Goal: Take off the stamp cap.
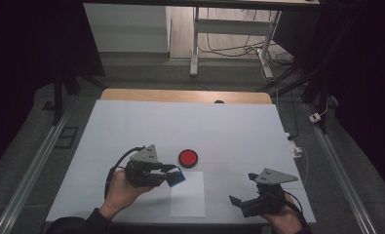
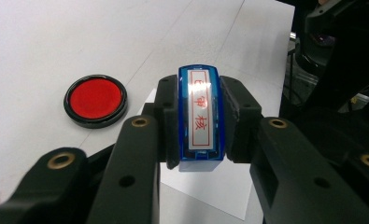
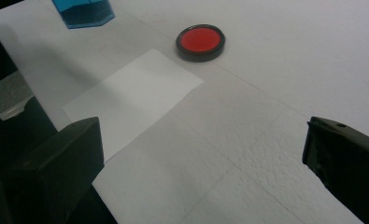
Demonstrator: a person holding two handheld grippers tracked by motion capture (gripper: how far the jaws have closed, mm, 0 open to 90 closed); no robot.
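Left gripper (image 1: 173, 174) is clamped on a blue stamp (image 2: 200, 116), jaws pressed to both its long sides. The stamp has a white label w/ red characters on top, which faces the camera in the left gripper view. From the high view the stamp sits up off the bench (image 1: 131, 126), right over the far left corner of the white paper sheet (image 1: 187, 195), not touching it afaict.

The only container here is the round ink pad (image 1: 187, 158): shallow black dish, lid off, red pad filling the inside edge to edge. It sits on the bench just past the far edge of the paper, a bit right of the stamp, apart from both. Nothing else in it.

Right gripper (image 1: 240, 204) is on the near right of the bench, well apart from the paper's right edge, jaws spread wide w/ nothing between them. In the right gripper view the paper and ink pad lie ahead of it, and the blue stamp body shows at the top left.
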